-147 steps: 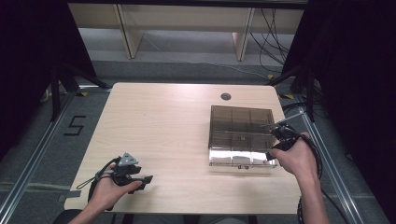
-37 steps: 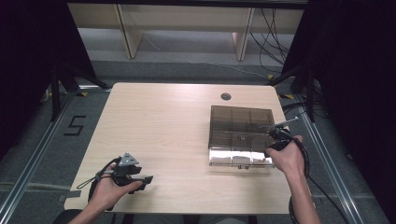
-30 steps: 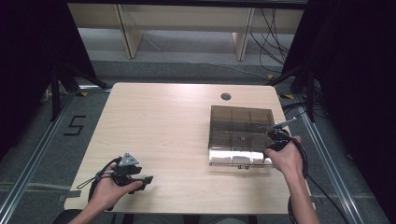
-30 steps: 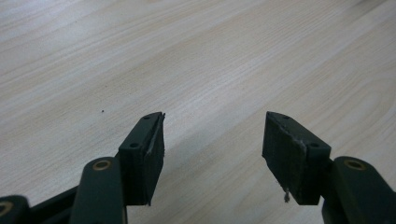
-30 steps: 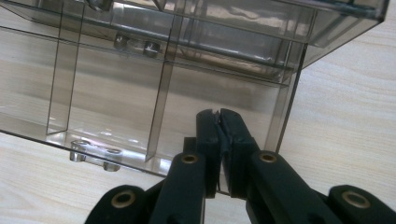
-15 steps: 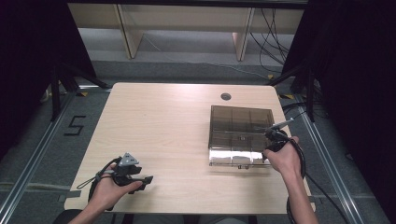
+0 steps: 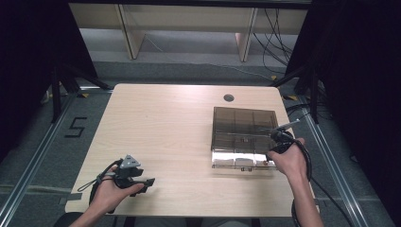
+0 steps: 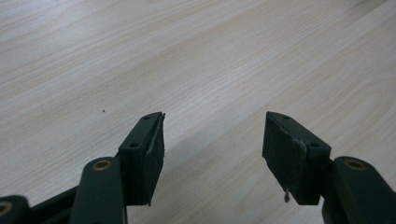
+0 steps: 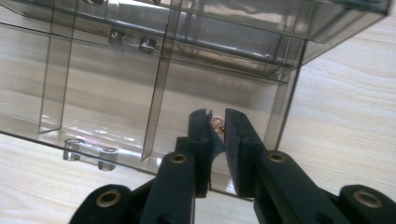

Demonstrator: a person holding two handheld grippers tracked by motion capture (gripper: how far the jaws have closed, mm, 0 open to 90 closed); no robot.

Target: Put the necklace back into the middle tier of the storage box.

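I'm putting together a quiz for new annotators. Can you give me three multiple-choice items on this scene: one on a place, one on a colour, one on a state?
1. Where on the table does the compartment box lie?
A. by its left edge
B. on its right half
C. in the middle of its near edge

2. What colour is the compartment box?
A. opaque white
B. clear smoky grey
C. red

3. How stand the jaws of the left gripper?
A. open, nothing between them
B. shut on a screw
C. shut on the box

Answers:
1 B, the high view shows it towards the right edge.
2 B, the wood shows through its tinted walls.
3 A, bare wood shows between the pads.
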